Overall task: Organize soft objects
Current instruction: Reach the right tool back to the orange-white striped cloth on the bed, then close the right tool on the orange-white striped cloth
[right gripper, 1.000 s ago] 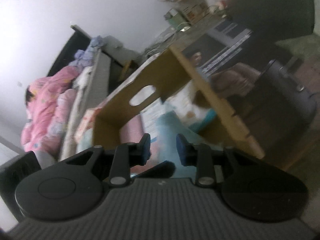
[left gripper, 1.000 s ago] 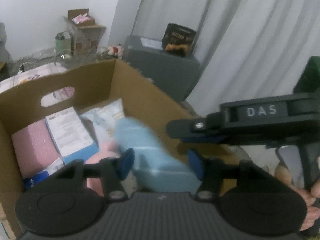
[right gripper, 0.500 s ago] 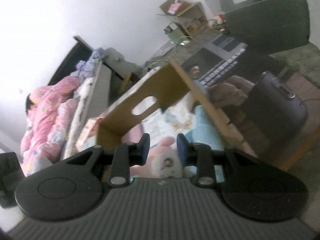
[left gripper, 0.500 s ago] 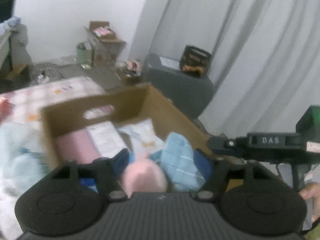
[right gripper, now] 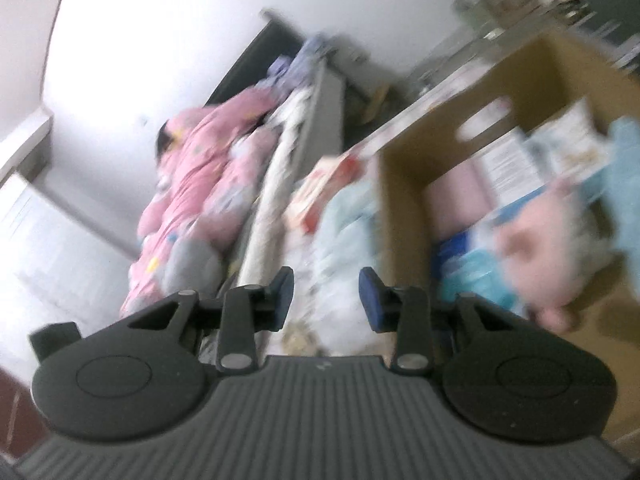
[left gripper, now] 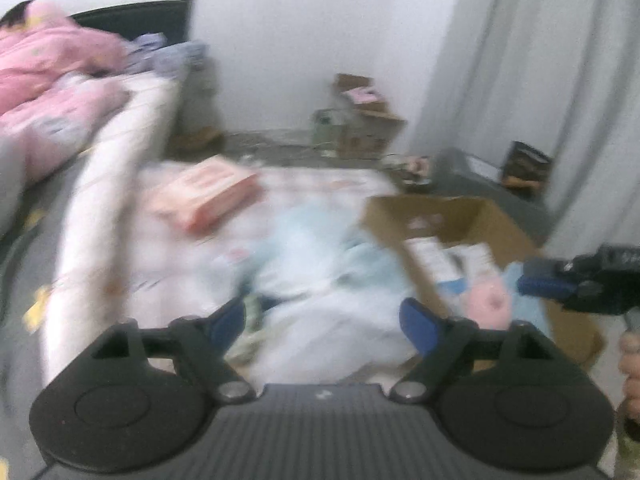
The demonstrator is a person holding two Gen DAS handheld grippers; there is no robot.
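The cardboard box [left gripper: 456, 210] stands on the bed at the right, holding a pink plush [left gripper: 488, 304] and a light blue cloth [right gripper: 624, 184]. Left of it lies a pale blue and white soft pile [left gripper: 320, 280]. My left gripper [left gripper: 322, 318] hovers over that pile, its jaws wide and still opening, with nothing pressed between them. My right gripper [right gripper: 326, 296] points at the same pile [right gripper: 344, 216] beside the box [right gripper: 404, 184]; its jaws are opening and hold nothing. Its blue fingertips [left gripper: 540, 284] show over the box in the left wrist view. Both views are motion-blurred.
A flat pink-red package [left gripper: 204, 194] lies on the bedspread beyond the pile. Pink bedding [right gripper: 192, 184] is heaped at the bed's head on the left. Cartons [left gripper: 360, 120] and a dark case [left gripper: 480, 172] stand on the floor by the curtain. A person's hand [left gripper: 630, 360] holds the right gripper.
Both grippers swung left, away from the box and toward the pile on the bed. The blue cloth that was between the left fingers now lies in the box. Both pairs of jaws widened.
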